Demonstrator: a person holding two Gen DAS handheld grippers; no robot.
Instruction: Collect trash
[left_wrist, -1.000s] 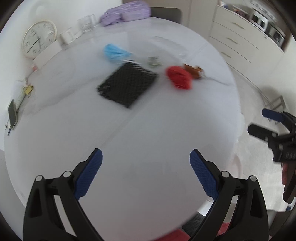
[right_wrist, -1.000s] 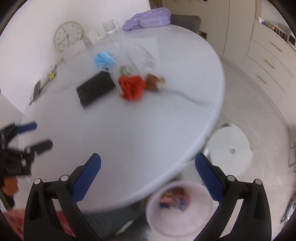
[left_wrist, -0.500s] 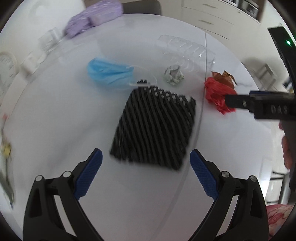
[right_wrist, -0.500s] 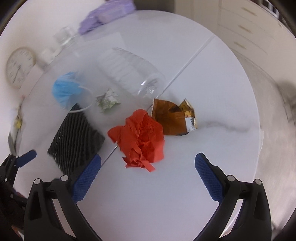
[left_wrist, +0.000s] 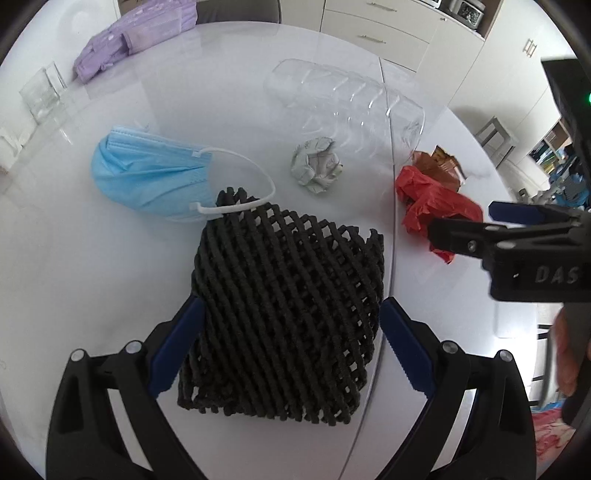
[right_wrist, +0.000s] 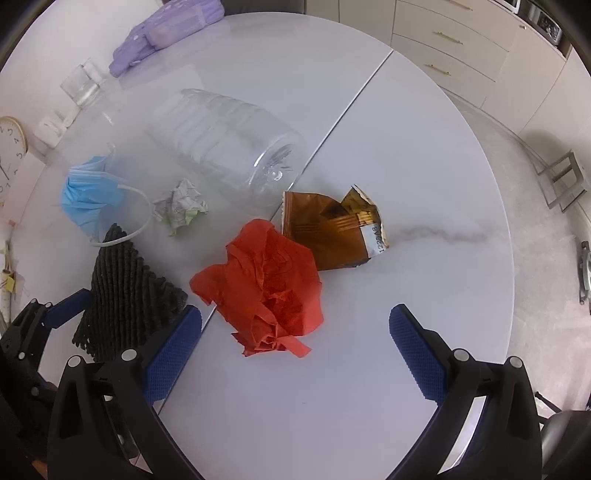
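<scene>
Trash lies on a white round table (right_wrist: 424, 155). A black foam net (left_wrist: 288, 314) lies between the blue pads of my open left gripper (left_wrist: 291, 332); it also shows in the right wrist view (right_wrist: 125, 291). A crumpled red paper (right_wrist: 262, 288) lies just ahead of my open right gripper (right_wrist: 295, 332), between its fingers. Behind it are a brown snack wrapper (right_wrist: 328, 229), a clear plastic bottle (right_wrist: 229, 144) on its side, a crumpled paper ball (right_wrist: 179, 208) and a blue face mask (right_wrist: 90, 195). The mask's ear loop rests on the net's far corner.
A purple pouch (right_wrist: 166, 29) and glass cups (right_wrist: 79, 85) stand at the table's far side. A clock (right_wrist: 9, 147) leans at the far left. White drawers (right_wrist: 454, 48) line the back right. The table's right edge drops to the floor (right_wrist: 546, 258).
Both grippers have moved forward over the table. The net now sits between the left gripper's pads, and the red paper is close in front of the right gripper. Both stayed open.
</scene>
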